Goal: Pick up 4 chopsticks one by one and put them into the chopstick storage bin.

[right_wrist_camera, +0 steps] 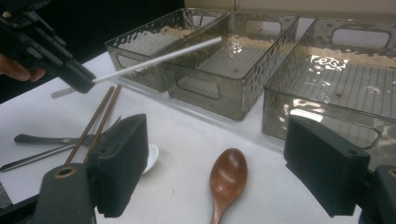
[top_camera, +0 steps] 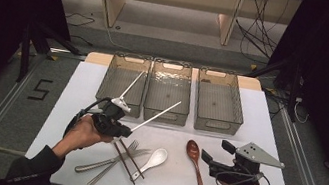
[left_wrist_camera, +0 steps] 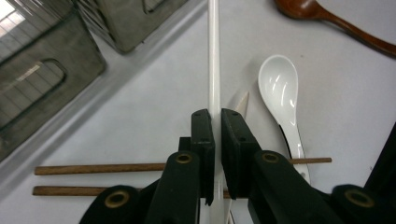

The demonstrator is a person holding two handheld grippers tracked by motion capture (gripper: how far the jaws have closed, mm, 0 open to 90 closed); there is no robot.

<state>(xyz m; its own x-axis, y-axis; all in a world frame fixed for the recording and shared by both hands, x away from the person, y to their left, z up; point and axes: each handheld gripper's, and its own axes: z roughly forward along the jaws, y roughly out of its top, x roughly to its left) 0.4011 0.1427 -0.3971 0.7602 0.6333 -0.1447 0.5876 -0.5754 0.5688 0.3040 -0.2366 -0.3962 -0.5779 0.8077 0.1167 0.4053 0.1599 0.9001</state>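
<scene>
**White chopstick lifted near the bins**

The left gripper [top_camera: 122, 129] clamps a white chopstick [top_camera: 158, 116] near its blunt end, raised toward the middle bin [top_camera: 165, 114]. Light, stiff and slick, it may pivot. The right gripper [top_camera: 213, 152] hangs released.

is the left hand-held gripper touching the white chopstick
Touching. The left gripper view shows the left hand-held gripper with both jaws pressed against the white chopstick, no gap.

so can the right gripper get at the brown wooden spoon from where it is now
Probably yes. The right gripper is open and empty, and the wooden spoon lies alone on the white table just beside it, with nothing on it or between them.
</scene>
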